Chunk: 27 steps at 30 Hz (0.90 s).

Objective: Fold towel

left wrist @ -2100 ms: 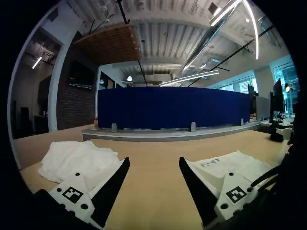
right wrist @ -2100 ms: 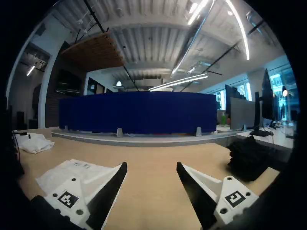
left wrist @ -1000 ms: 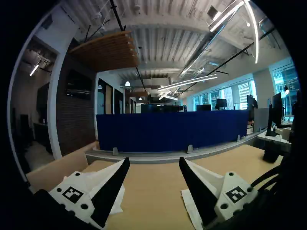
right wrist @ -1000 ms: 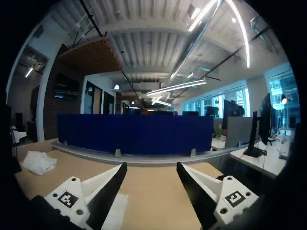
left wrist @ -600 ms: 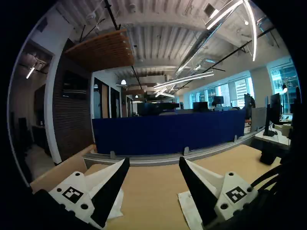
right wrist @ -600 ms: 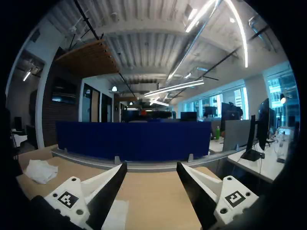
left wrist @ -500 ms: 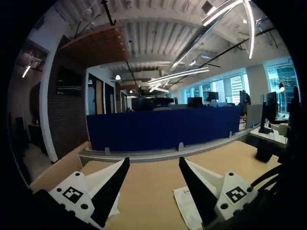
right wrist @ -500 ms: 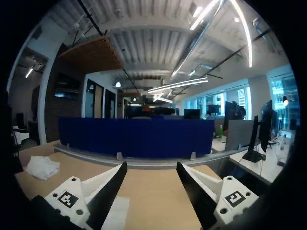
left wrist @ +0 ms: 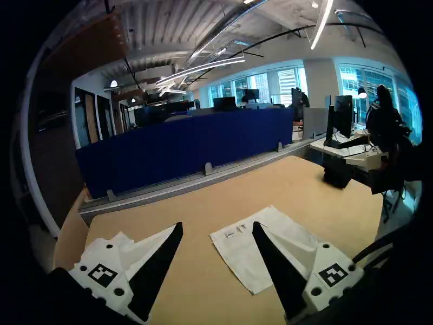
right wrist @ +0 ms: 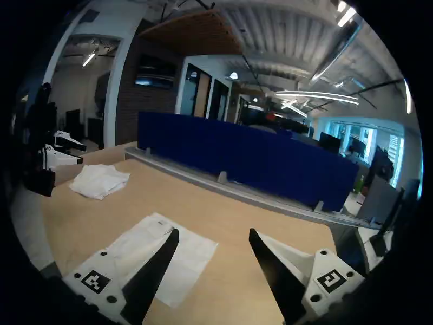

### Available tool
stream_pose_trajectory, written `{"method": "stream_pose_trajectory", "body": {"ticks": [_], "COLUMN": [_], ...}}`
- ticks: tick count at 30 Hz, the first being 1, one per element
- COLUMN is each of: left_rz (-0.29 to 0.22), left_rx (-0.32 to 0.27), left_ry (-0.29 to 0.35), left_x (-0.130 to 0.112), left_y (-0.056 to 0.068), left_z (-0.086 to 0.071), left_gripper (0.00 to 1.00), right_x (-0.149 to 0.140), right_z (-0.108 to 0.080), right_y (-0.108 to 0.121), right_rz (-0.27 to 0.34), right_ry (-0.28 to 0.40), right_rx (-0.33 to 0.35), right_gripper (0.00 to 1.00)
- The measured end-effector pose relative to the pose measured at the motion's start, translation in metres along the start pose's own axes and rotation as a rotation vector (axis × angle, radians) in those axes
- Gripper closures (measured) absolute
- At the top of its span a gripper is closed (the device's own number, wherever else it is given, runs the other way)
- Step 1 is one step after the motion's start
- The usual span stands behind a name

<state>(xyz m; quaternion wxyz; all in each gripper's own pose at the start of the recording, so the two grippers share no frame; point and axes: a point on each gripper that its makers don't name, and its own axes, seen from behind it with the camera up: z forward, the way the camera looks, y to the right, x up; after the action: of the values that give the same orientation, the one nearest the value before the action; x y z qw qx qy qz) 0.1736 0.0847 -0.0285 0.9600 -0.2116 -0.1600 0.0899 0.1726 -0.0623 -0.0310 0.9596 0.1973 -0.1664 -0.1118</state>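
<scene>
Right, stock as I read it from my feeds.

Worktop (left wrist: pixel 216 200): broad, pale wood-grain surface, smooth and matte, with a grey rail along its far edge.

Partition (left wrist: pixel 184 146): long deep-blue screen, cloth-like and flat-faced, standing on small grey feet behind that rail.

Towel (left wrist: pixel 243 254): white, thin, spread flat as a rough rectangle near the middle of the worktop, with faint creases. In the right gripper view I see it (right wrist: pixel 184 260) low and left of centre.

Second cloth (right wrist: pixel 100 180): white, loosely bunched into a soft heap near the worktop's far left corner, well apart from the towel.

Left claw (left wrist: pixel 216 224): two white plastic fingers with black wedge-shaped inner faces and square printed markers. They are spread wide with nothing between them, pointing down at a slant over the worktop. Its right finger overlaps my sight of the towel.

Right claw (right wrist: pixel 213 231): same build, fingers likewise parted and empty, tilted down at the worktop, its left finger over the towel's edge.

Tag (left wrist: pixel 236 232): small pale label at the towel's far edge.
</scene>
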Motion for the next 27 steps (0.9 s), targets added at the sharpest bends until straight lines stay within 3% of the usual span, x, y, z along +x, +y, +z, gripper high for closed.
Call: {"method": "stream_pose_trajectory", "body": {"ticks": [9, 14, 20, 27], "left_rz": [0.054, 0.054, 0.054, 0.057], "left_rx": [-0.067, -0.102, -0.178, -0.263], "left_ry": [-0.098, -0.165, -0.275, -0.357], "left_x": [-0.045, -0.083, -0.131, -0.161], "left_y": [0.021, 0.031, 0.051, 0.068], "left_z": [0.012, 0.019, 0.024, 0.027], "left_gripper": [0.04, 0.04, 0.04, 0.04], "right_x": [-0.037, -0.07, -0.119, -0.149], "right_z": [0.014, 0.021, 0.021, 0.017], "right_y": [-0.021, -0.034, -0.05, -0.063], "right_rz": [-0.029, -0.058, -0.072, -0.088], "right_ry": [-0.101, -0.175, -0.302, -0.374], "right_rx": [0.074, 0.115, 0.175, 0.225], "right_gripper": [0.0, 0.0, 0.0, 0.0]}}
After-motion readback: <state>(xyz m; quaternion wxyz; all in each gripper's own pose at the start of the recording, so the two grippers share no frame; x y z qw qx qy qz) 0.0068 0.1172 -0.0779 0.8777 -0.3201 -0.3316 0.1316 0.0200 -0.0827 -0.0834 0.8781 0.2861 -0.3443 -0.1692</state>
